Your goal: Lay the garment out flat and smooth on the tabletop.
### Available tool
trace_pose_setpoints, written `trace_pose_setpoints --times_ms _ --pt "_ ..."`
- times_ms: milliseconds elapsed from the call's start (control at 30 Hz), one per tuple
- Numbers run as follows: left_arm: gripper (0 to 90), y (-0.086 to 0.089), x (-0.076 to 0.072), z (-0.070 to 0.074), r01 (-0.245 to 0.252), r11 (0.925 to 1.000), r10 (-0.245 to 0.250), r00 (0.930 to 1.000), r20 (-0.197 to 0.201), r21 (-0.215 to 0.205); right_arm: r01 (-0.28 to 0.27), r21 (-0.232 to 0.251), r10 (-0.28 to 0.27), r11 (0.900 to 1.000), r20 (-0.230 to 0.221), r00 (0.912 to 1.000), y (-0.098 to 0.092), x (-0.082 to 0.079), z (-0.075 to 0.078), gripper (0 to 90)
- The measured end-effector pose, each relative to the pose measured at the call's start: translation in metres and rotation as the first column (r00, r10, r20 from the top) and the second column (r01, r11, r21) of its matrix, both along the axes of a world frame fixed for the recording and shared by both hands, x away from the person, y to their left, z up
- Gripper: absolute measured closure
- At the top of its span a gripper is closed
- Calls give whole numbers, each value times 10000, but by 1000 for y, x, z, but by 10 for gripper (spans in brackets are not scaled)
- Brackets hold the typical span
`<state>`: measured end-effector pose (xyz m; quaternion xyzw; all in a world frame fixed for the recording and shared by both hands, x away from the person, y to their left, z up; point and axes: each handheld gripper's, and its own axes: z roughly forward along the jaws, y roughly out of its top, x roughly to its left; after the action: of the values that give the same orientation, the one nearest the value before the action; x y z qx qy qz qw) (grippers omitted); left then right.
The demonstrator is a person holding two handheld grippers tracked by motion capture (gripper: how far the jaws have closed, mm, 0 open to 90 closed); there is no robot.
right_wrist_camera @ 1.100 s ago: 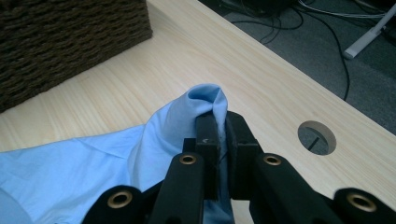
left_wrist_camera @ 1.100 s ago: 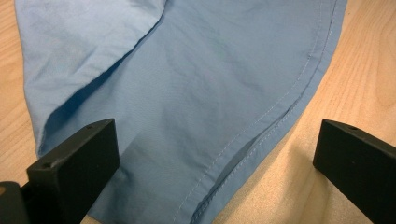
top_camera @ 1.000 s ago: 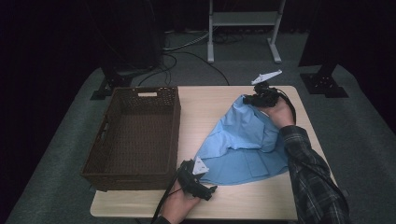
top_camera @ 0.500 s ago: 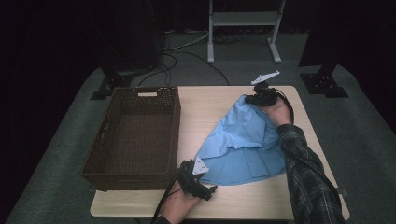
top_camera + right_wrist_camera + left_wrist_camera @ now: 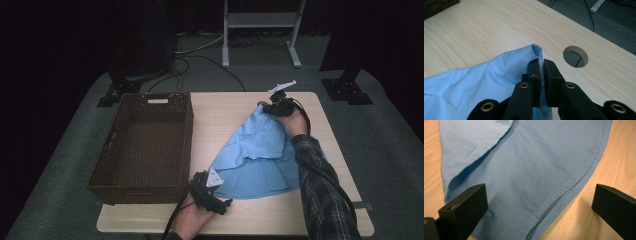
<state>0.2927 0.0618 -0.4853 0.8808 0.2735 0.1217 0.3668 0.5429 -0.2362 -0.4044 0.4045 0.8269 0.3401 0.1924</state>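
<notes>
Blue cloth (image 5: 260,155), wicker basket (image 5: 145,145) on table (image 5: 220,115)

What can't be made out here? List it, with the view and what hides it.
- High view: the right tongs tips, hidden by the blue cloth.
- High view: the table under the cloth.
- Left gripper view: the cloth's far part, cut off by the top edge.
- Right gripper view: the basket, cut by the corner.

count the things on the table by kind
blue cloth: 1
brown basket: 1
hand-held grippers: 2, the left gripper and the right gripper
total: 4
</notes>
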Motion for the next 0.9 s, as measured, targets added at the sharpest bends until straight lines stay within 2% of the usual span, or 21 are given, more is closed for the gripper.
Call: trace_pose_setpoints --times_ms 67,200,267,400,433,667,767,833,900 --pt "0 0 0 0 0 10000 0 10000 -4 6 91 13 -91 10000 67 9999 0 1 -3 829" --pt "0 0 0 0 8 10000 -8 10000 13 21 284 33 -285 9996 298 9991 -1 2 -11 686" --pt "0 0 0 0 10 10000 -10 10000 20 25 376 5 -376 9993 553 9978 -3 0 -14 608" --pt "0 0 0 0 9 10000 -9 10000 11 23 571 476 -606 9972 739 9954 -13 -4 -17 464" --pt "0 0 0 0 6 10000 -6 10000 13 19 616 694 -667 9957 735 9951 -17 -6 -18 395" --pt "0 0 0 0 -1 10000 1 10000 10 2 811 1089 -909 9907 880 9920 -30 -21 -16 157" --pt "0 0 0 0 0 10000 0 10000 8 8 758 982 -848 9923 909 9922 -33 -29 -15 84" --pt "0 0 0 0 1 10000 -1 10000 7 8 607 886 -691 9942 945 9931 -36 -35 -14 82" --pt "0 0 0 0 -1 10000 1 10000 1 4 527 756 -594 9957 891 9943 -38 -42 -15 11"
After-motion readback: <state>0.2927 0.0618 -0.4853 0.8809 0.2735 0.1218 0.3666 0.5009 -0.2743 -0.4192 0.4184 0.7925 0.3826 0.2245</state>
